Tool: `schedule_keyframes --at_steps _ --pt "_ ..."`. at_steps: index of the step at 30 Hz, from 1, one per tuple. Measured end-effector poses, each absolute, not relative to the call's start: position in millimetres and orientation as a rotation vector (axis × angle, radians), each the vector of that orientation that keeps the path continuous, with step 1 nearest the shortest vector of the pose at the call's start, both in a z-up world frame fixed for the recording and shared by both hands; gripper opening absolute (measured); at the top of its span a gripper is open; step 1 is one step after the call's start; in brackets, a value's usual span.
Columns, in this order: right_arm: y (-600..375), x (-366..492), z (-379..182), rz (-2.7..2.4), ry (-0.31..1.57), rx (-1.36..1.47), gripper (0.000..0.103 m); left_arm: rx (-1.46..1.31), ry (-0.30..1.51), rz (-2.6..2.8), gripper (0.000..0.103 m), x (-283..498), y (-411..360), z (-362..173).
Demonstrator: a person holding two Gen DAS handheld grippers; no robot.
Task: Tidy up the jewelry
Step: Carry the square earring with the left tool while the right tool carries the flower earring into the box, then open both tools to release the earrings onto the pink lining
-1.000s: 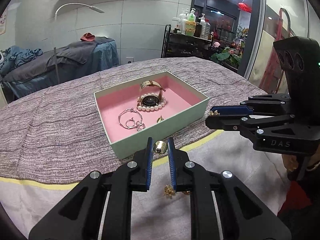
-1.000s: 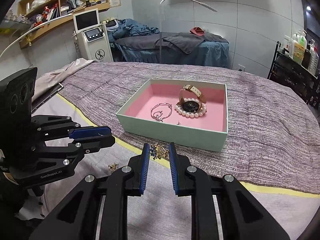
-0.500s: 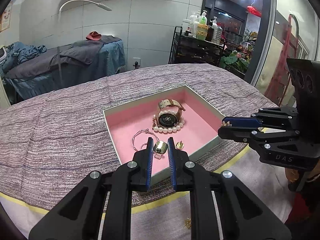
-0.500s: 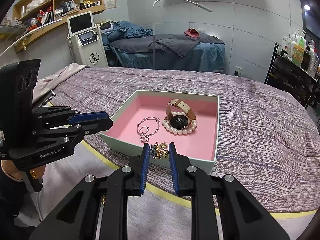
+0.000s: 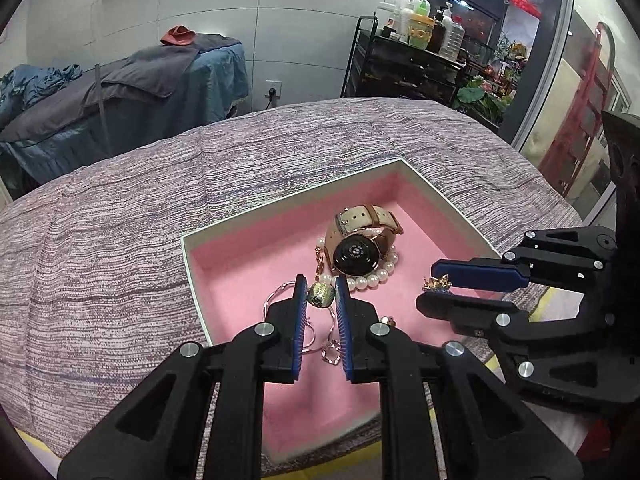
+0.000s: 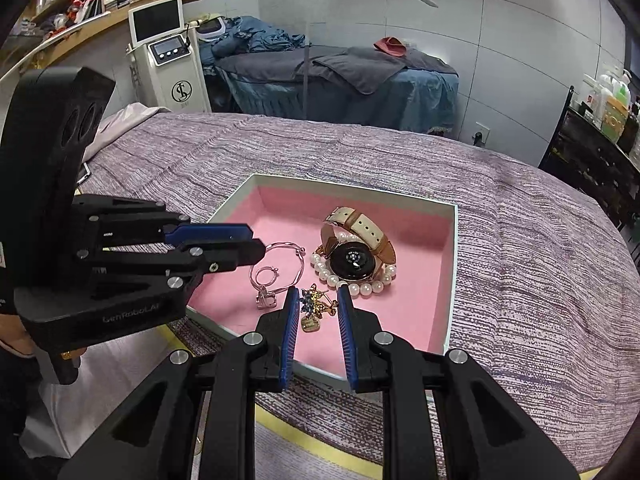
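Note:
A pale green box (image 5: 186, 249) (image 6: 453, 264) with pink lining lies on a woven purple cloth. In it are a rose-gold watch (image 5: 356, 252) (image 6: 354, 258), a pearl bracelet (image 5: 372, 280) (image 6: 362, 289), a silver chain bracelet (image 5: 275, 294) (image 6: 280, 249) and a small gold pendant (image 6: 311, 325). My left gripper (image 5: 320, 294) (image 6: 256, 246) hangs over the box's near half, shut on a small round gold piece (image 5: 320, 295) with a dark stone. My right gripper (image 6: 317, 294) (image 5: 434, 286) is over the front right part, shut on a gold and blue flower piece (image 6: 315, 303) (image 5: 437, 282).
A yellow stripe (image 6: 320, 440) crosses the cloth just before the box. Behind stand a blue-covered treatment bed (image 6: 340, 76), a white machine with a screen (image 6: 164, 52) and a black rack of bottles (image 5: 416, 52). A hand (image 6: 12, 340) holds the left gripper.
Both grippers have moved forward from in front of the box to above its pink inside, each still carrying its small gold piece. Nothing in the box has shifted.

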State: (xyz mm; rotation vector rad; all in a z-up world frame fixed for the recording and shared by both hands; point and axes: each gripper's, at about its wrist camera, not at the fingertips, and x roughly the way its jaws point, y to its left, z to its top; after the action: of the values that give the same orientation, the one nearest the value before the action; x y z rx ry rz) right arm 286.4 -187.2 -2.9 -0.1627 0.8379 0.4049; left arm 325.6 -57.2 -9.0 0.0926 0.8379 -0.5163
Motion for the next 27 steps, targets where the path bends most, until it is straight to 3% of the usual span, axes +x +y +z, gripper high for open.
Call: schedule_keyframes --at_steps 13,27 --pt "-179.2 319.4 -27.5 0.361 0.943 -0.208 0.019 0.146 0.945 -0.485 0.015 360.2 -75.7 -36.5" --pt "-177.9 323.4 -36.0 0.356 0.959 -0.225 0.019 0.166 0.937 -0.461 0.017 361.1 -76.8 -37.9"
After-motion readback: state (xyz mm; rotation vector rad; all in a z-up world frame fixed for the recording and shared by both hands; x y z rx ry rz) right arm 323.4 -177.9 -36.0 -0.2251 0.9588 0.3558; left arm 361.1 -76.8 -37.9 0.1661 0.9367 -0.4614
